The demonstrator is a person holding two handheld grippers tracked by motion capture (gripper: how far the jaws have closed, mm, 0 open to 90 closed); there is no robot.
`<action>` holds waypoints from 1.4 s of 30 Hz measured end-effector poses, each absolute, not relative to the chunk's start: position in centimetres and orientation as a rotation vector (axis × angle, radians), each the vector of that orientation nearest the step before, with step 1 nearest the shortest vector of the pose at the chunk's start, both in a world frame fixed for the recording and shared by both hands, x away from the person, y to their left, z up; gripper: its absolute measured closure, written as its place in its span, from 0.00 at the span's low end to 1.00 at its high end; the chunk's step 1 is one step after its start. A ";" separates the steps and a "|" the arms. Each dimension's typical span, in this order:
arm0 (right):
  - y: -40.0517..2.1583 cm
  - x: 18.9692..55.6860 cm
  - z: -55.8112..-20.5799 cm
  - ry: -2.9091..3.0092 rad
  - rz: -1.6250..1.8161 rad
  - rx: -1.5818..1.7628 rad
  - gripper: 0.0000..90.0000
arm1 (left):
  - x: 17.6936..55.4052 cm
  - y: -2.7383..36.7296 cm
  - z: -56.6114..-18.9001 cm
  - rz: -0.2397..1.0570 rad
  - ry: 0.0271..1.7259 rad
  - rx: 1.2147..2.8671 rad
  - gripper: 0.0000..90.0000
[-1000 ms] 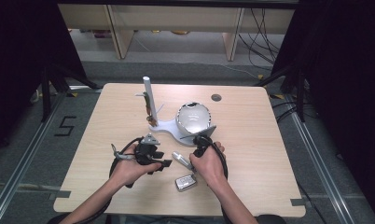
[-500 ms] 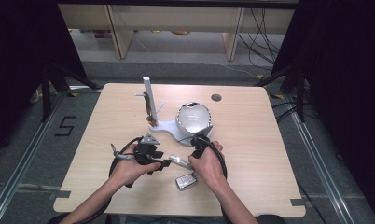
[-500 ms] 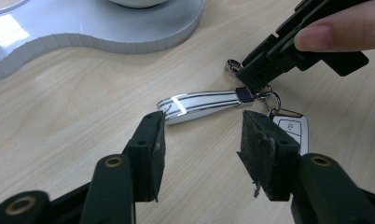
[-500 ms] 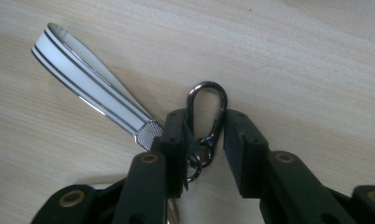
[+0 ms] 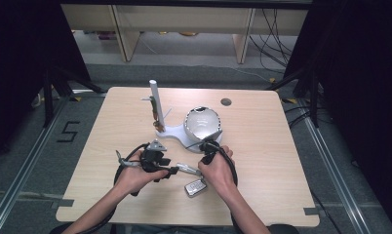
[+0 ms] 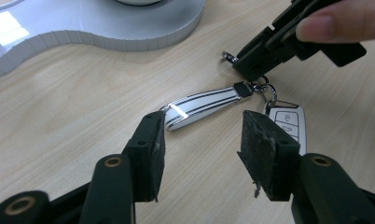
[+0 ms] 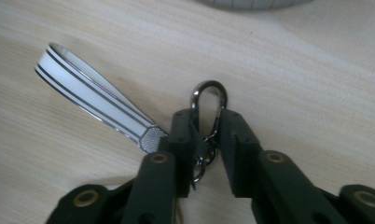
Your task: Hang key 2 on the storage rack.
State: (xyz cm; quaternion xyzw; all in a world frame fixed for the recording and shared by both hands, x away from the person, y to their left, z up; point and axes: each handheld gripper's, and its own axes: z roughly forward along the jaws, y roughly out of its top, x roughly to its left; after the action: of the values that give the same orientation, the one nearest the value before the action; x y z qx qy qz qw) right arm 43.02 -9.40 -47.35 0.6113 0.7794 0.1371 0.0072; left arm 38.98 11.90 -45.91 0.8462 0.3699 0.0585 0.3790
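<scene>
Black jaws of the right gripper [image 7: 206,140] have just closed onto the dark metal carabiner clip [image 7: 209,105] of the white-strapped car key [image 5: 195,187] lying on the wooden table [image 5: 282,161], ready for lifting, while the left gripper [image 6: 202,144] gapes beside its strap

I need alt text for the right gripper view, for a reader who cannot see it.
The right claw, its jaws just closing, pinches a dark metal carabiner clip over a light wooden table. A white strap with black stripes runs up-left from the clip's ring.
</scene>
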 end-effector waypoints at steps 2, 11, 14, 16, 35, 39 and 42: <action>-9.7 43.2 -47.3 2.445 0.447 1.882 0.86 | 39.0 11.9 -45.9 0.149 0.945 2.160 0.55; -9.7 43.2 -47.7 2.447 0.409 1.899 0.80 | 39.0 11.9 -46.0 0.145 0.950 2.161 0.55; -9.8 43.3 -47.5 2.460 0.427 1.906 0.82 | 39.0 11.9 -46.0 0.145 0.948 2.162 0.55; -10.3 43.6 -47.7 2.470 0.460 1.830 0.85 | 38.9 11.9 -46.0 0.143 0.950 2.163 0.55; -10.3 43.6 -47.6 2.426 0.420 1.910 0.80 | 38.9 11.9 -46.1 0.154 0.952 2.160 0.55; -10.2 43.6 -47.6 2.428 0.394 1.903 0.81 | 38.9 11.9 -46.1 0.144 0.952 2.161 0.55; -10.3 43.7 -47.6 2.423 0.401 1.895 0.82 | 38.9 11.9 -46.1 0.144 0.948 2.162 0.55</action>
State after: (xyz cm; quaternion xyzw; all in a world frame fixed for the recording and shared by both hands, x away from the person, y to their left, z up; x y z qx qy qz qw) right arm 43.72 -10.27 -47.63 0.6108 0.7809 0.1293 0.0194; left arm 38.91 11.93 -46.10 0.8462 0.3710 0.0564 0.3784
